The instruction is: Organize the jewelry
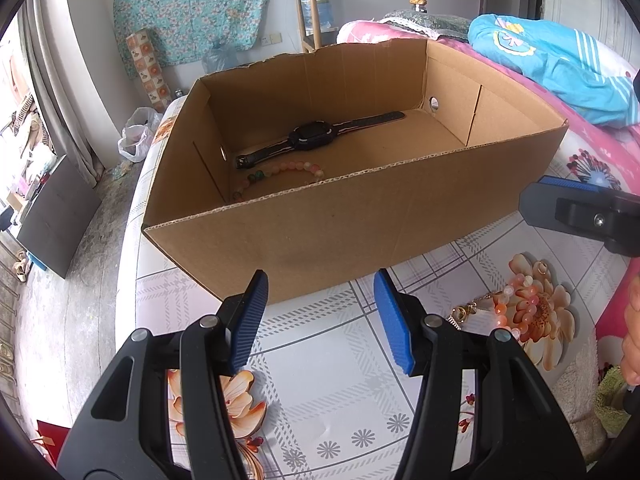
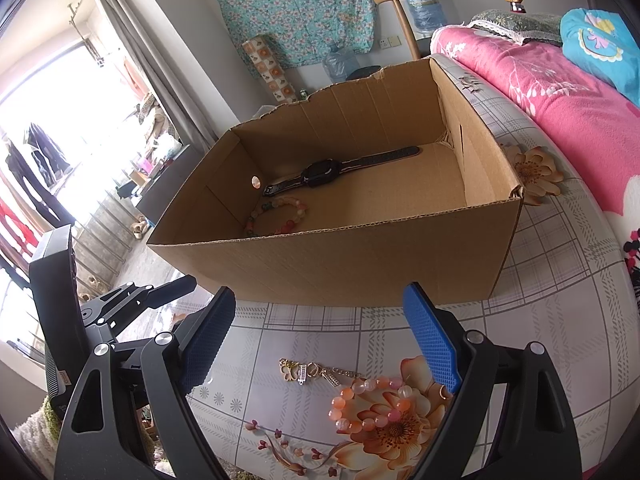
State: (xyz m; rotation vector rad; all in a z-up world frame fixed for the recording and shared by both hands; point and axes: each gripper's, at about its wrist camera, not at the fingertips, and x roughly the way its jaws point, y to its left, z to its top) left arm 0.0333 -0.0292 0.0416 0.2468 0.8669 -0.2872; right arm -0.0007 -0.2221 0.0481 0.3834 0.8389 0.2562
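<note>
An open cardboard box point(image 1: 360, 216) stands on a bed point(image 1: 320, 380) covered with a flower-and-check sheet. Inside it, a black watch point(image 1: 316, 136) lies stretched along the far wall, and a pale beaded bracelet point(image 1: 280, 176) lies just in front of it toward the box's left end; both views show these, but the right wrist view looks deeper and shows more of the bracelet's loop. The left hand-held gripper point(image 1: 320, 320) hangs in front of the box's near wall with its blue pads apart and nothing between them. The right hand-held gripper point(image 2: 320, 340) is likewise released, spread wide above the sheet. Only the right wrist view shows plainly what lies under it: a gold charm chain point(image 2: 312, 372) and an orange bead bracelet point(image 2: 372, 404), touching or nearly so, resting on a printed flower outside the box. In the left wrist view these appear only partly at the right, behind the gripper's arm, with the other gripper's tip and part of a hand point(image 1: 632, 332) at the edge.
</note>
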